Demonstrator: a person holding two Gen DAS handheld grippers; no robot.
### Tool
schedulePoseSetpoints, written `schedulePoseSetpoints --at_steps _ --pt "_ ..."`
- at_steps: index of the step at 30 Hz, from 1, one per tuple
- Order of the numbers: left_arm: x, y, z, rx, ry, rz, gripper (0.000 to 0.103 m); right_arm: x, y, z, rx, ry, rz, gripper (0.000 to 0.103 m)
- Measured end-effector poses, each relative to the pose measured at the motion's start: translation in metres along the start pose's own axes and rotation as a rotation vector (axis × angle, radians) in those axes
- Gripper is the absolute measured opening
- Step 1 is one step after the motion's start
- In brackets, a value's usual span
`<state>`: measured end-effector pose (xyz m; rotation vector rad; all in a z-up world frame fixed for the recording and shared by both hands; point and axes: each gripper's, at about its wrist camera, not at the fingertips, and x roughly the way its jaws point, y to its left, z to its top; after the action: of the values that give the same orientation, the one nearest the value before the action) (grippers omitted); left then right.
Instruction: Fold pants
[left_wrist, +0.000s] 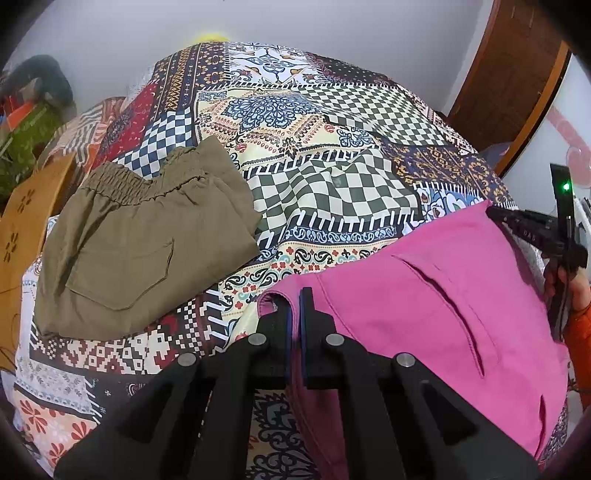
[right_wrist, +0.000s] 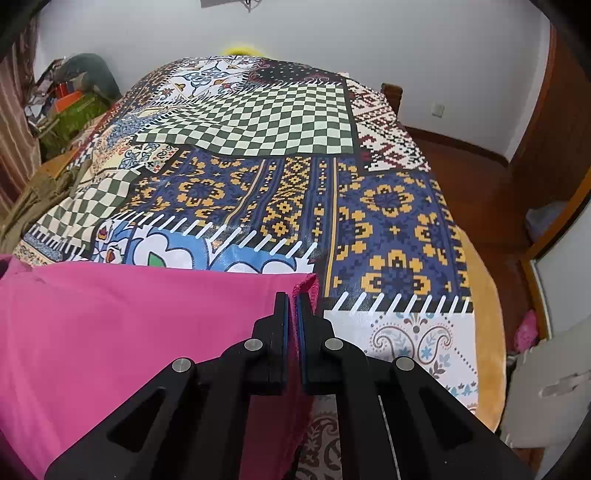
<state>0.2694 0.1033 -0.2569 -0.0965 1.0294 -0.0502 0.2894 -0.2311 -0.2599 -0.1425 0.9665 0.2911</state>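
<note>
Pink pants (left_wrist: 424, 295) are hanging nearest the lens in both views, stretched between the two tools over the near end of the bed. In the left wrist view the left gripper (left_wrist: 295, 314) is pinching the pink cloth's corner between nearly closed blue-lined jaws, with only a thin fold of fabric between them. In the right wrist view the right gripper (right_wrist: 293, 317) is doing the same at the opposite corner, jaws clenched on the hem of the pink pants (right_wrist: 129, 332).

From the left tool, the pink cloth is spreading toward 3 o'clock, its slit pocket facing up, and its far edge is meeting the other tool at about 2 o'clock.

Olive pants (left_wrist: 147, 236), already folded, are lying at 10 o'clock on the patchwork bedspread (left_wrist: 332, 147), well apart from the pink pair. Between 11 and 1 o'clock the bedspread (right_wrist: 277, 166) is lying bare and wide. At its right edge, around 3 o'clock in the right wrist view, a yellow blanket (right_wrist: 484, 314) is showing, with wooden floor (right_wrist: 480, 192) beyond.

I cannot read any writing.
</note>
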Motion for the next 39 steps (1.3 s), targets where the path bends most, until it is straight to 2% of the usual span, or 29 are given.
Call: schedulePoseSetpoints --at_steps 7,12,14,16,17,21,25,30,32,35,36,39 --pt "-0.013 0.004 -0.003 -0.017 0.028 0.008 0.005 -0.002 -0.001 0.005 -0.009 0.026 -0.009 0.004" --pt "-0.041 -0.002 0.006 0.001 -0.022 0.034 0.006 -0.025 -0.003 0.010 0.021 0.006 0.017 0.010" --pt "-0.049 -0.009 0.014 0.012 -0.053 0.022 0.014 -0.036 0.001 0.014 0.031 -0.010 0.066 0.020" --pt "-0.049 -0.019 0.022 0.021 -0.071 -0.009 0.029 -0.045 0.010 0.017 0.019 -0.031 0.110 0.028" --pt "-0.046 -0.023 0.025 0.024 -0.071 -0.020 0.031 -0.047 0.016 0.018 0.008 -0.038 0.127 0.030" --pt "-0.015 -0.047 0.029 0.055 -0.016 -0.048 0.031 -0.040 0.044 0.016 -0.040 -0.007 0.209 0.030" --pt "0.016 -0.057 0.014 0.088 0.061 -0.037 0.031 -0.012 0.065 0.002 -0.095 0.078 0.219 0.030" --pt "0.010 -0.051 -0.002 0.106 0.051 -0.065 0.031 -0.001 0.053 -0.008 -0.084 0.090 0.186 0.027" --pt "0.007 -0.053 -0.006 0.133 0.050 -0.053 0.031 0.001 0.041 -0.007 -0.042 0.098 0.216 0.027" --pt "0.003 -0.056 -0.012 0.168 0.038 -0.024 0.031 0.001 0.034 -0.011 -0.042 0.091 0.168 0.024" --pt "0.002 -0.054 -0.013 0.162 0.036 -0.026 0.031 0.000 0.032 -0.013 -0.043 0.091 0.163 0.020" --pt "0.000 -0.045 -0.013 0.111 0.046 -0.058 0.031 -0.002 0.031 -0.011 -0.047 0.107 0.144 0.020"
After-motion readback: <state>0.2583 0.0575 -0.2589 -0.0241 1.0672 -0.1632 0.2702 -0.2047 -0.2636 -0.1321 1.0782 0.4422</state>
